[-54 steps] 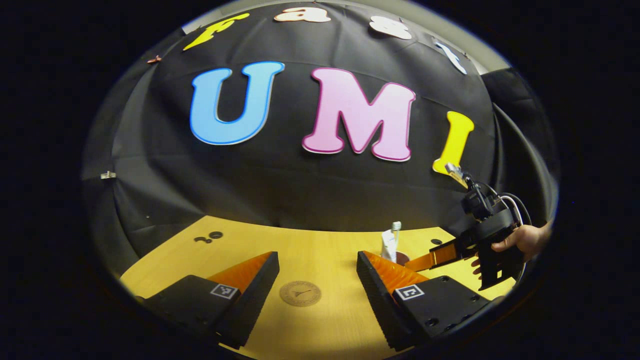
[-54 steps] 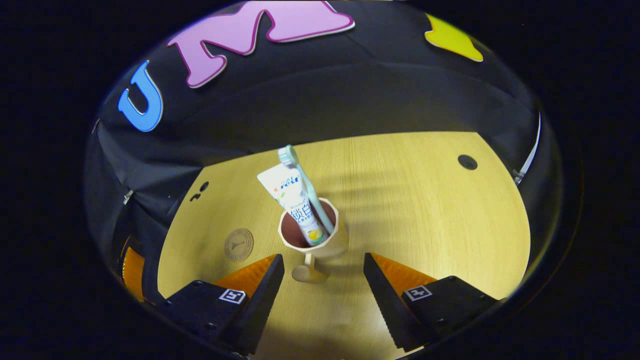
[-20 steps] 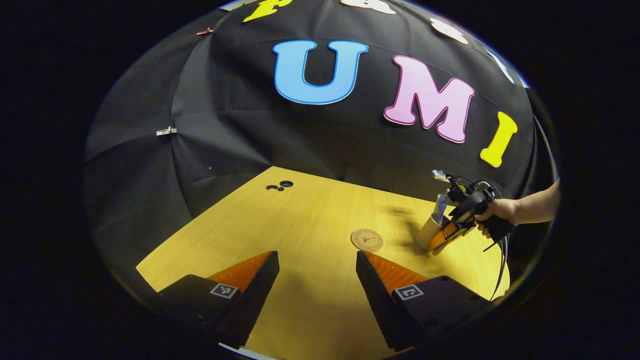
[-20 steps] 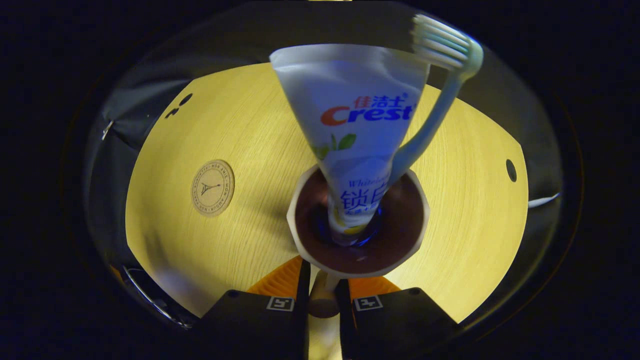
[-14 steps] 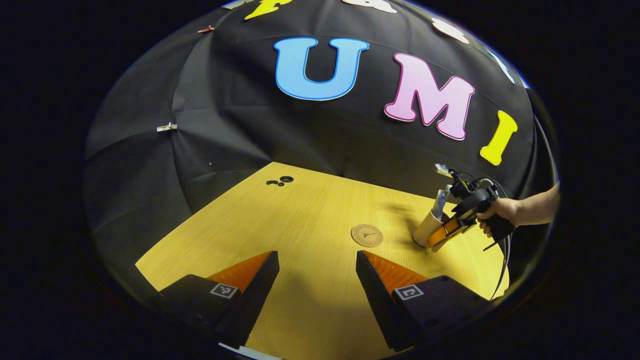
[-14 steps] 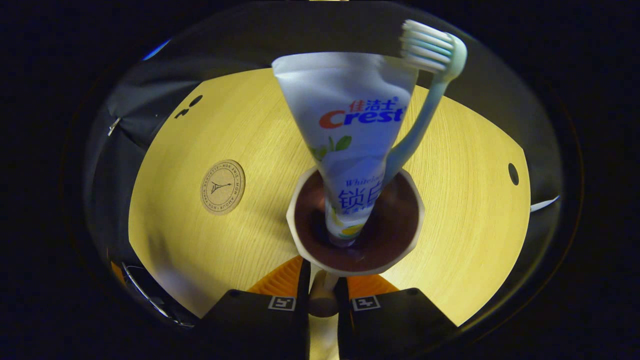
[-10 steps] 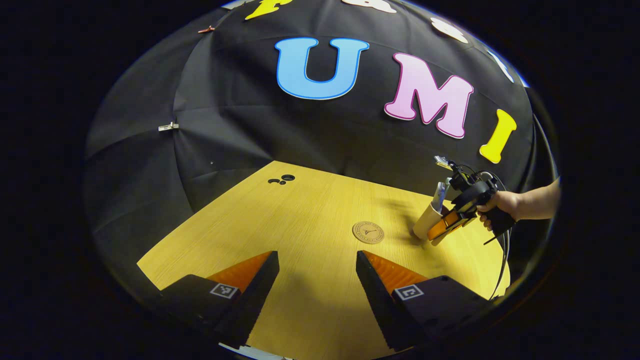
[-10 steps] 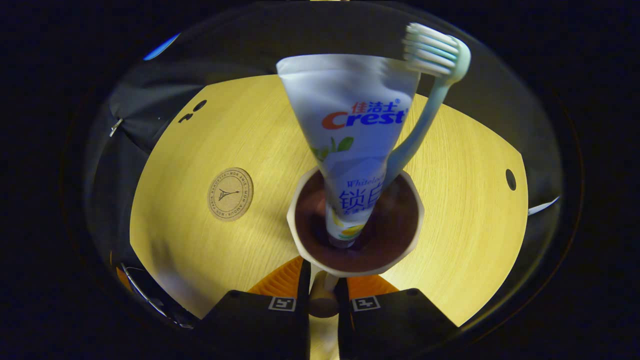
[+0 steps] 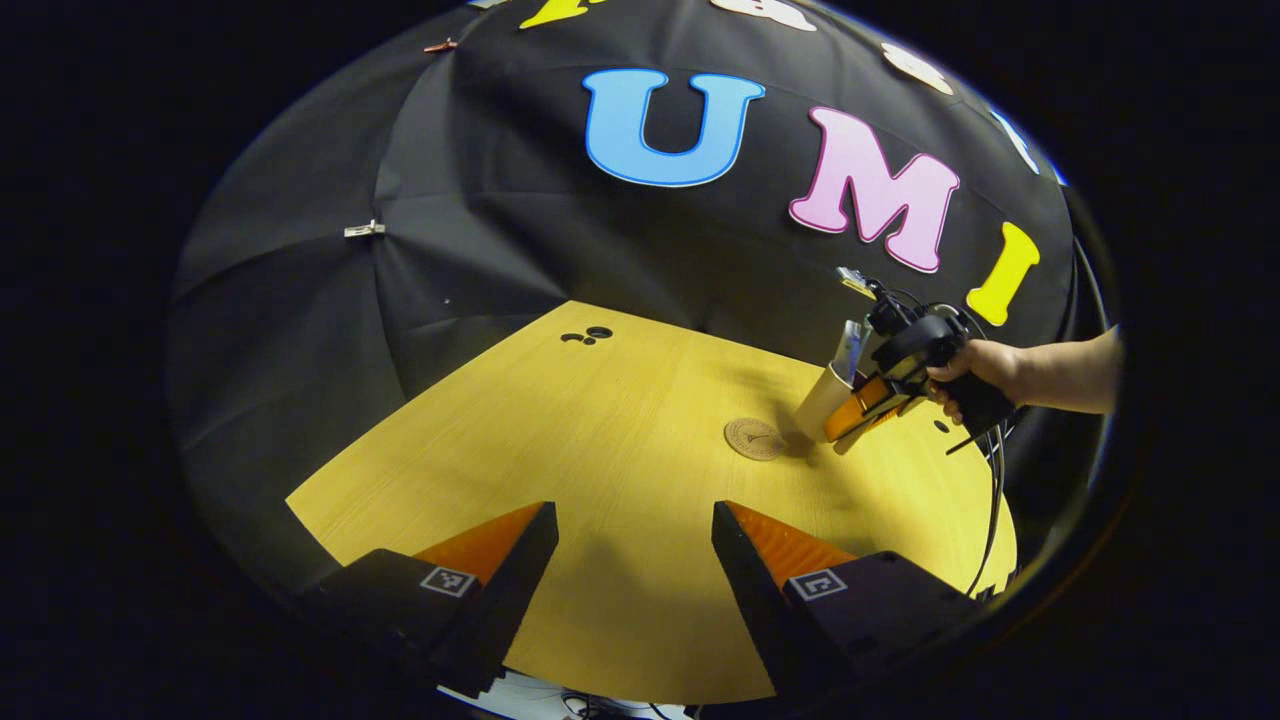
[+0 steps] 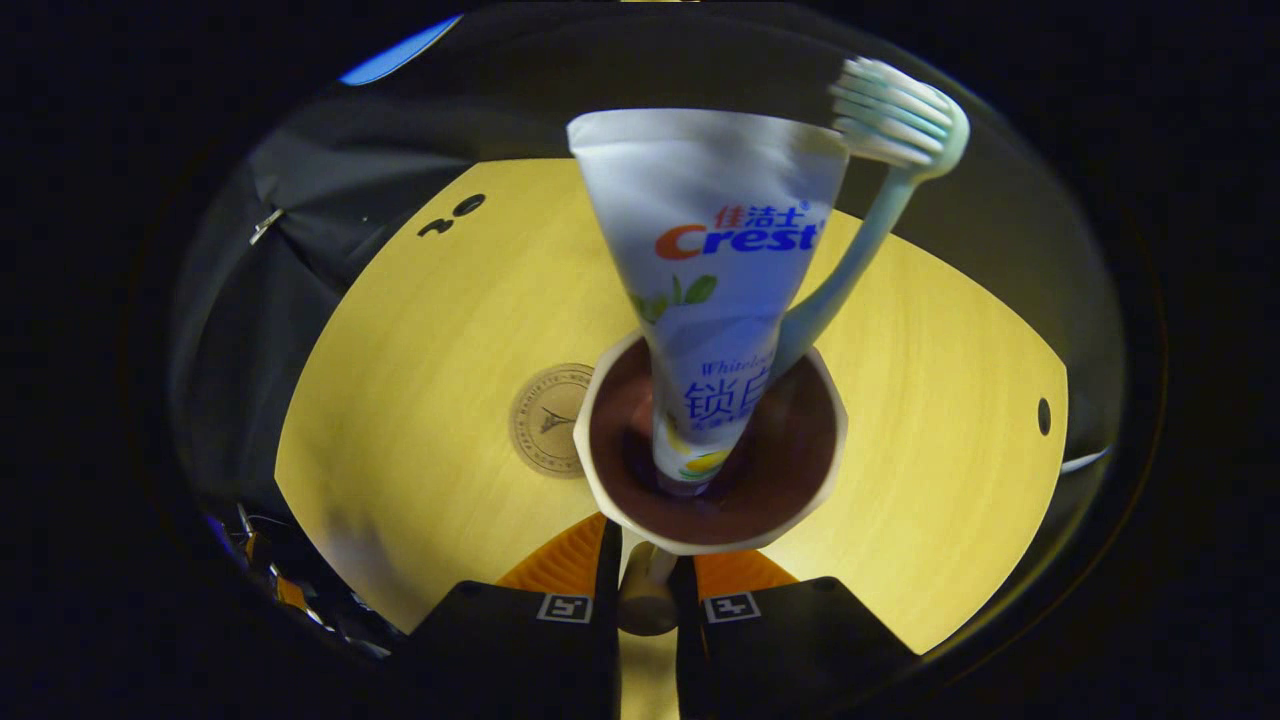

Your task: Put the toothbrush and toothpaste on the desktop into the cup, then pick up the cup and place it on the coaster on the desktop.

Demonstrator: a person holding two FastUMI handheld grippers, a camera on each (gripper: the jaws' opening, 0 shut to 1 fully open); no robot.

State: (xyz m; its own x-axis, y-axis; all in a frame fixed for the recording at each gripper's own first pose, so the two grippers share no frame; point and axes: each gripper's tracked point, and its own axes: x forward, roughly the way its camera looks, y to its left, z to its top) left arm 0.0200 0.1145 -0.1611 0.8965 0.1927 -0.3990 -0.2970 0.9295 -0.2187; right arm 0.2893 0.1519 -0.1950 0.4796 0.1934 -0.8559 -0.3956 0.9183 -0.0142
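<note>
A: Start at the fingers. The right gripper (image 10: 645, 585) has both of them pressed on the handle of the cup (image 10: 710, 450), which hangs in the air, tilted. The toothpaste (image 10: 712, 290) and the toothbrush (image 10: 860, 230) stand in it, leaning out over the rim.

B: And the left gripper (image 9: 635, 560)?

A: Wide apart, holding nothing, low at the near edge of the desktop (image 9: 600, 440).

B: Where is the cup relative to the coaster (image 10: 548, 418)?

A: In the right gripper view the cup's rim overlaps the coaster's right edge; in the left gripper view the cup (image 9: 823, 400) sits just right of the coaster (image 9: 755, 438), above the wood.

B: What could go wrong?

A: My guess: the grip is only on a thin handle, so the cup could swing or twist. With that tilt, the tall tube and brush could tip out. Setting down off-centre would leave the foot half on the coaster.

B: Room to move?

A: Bare wood all around the coaster. The far edge and cloth wall are near; the hand (image 9: 975, 365) comes in from the right.
</note>
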